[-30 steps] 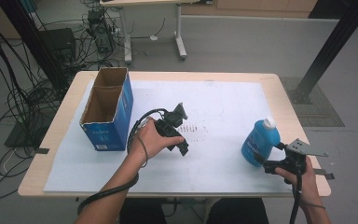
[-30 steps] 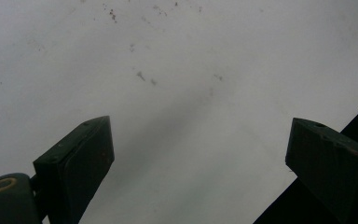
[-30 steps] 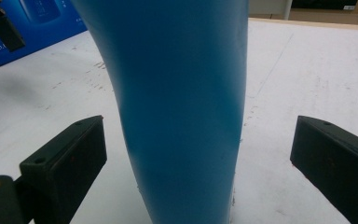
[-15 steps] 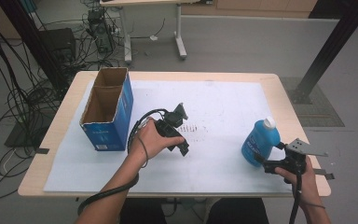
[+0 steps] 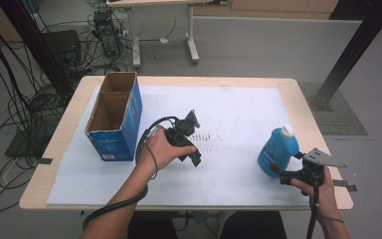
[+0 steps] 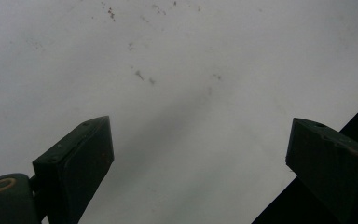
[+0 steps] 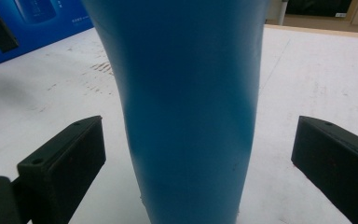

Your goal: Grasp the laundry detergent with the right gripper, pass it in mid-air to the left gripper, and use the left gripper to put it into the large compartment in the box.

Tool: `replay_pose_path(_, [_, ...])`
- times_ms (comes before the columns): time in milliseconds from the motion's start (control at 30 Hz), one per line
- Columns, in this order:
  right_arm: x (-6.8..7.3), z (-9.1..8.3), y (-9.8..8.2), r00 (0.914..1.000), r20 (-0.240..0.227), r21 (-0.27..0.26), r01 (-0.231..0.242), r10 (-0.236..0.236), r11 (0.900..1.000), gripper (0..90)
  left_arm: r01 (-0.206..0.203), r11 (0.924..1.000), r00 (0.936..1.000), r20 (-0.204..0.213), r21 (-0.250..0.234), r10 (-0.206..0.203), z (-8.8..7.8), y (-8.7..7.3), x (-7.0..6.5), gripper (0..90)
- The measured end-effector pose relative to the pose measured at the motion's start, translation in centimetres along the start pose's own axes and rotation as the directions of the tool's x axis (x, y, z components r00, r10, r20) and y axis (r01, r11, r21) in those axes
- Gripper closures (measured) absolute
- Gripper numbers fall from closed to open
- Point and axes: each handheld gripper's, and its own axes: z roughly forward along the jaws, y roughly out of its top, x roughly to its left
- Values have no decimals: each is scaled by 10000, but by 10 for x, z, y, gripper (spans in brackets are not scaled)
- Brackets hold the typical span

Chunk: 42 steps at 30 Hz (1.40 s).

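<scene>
One white-covered table (image 5: 238, 107), cable-strewn grey floor (image 5: 258, 47).

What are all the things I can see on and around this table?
bottle: one, blue with a white cap, upright near the table's right front, between the right hand-held gripper's open jaws
box: one, blue outside and brown inside, open top, on the table's left side
sheet: one, white with small brown marks, covers most of the tabletop
table: one, light wood, centre of the room
second table: one, pale legs, behind on the grey floor
cables: many, black, on the floor to the left
left hand-held gripper: one, black, open, over the sheet's middle
right hand-held gripper: one, black, open, around the bottle's base
</scene>
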Motion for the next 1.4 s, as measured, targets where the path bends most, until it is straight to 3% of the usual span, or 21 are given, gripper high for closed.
replay_pose_path(367, [10,6,-8,9993,334,-218,191,-184,9996,19,18,10000,10000,11,34,-18,1,0,0,78])
replay_pose_path(1000, [15,19,-22,9980,597,-503,221,-191,9985,43,56,9999,10000,32,88,-56,3,0,1,79])
replay_pose_path(1400, [14,20,-25,9984,567,-771,85,-41,9970,139,55,9999,9999,95,112,-56,4,-1,1,80])
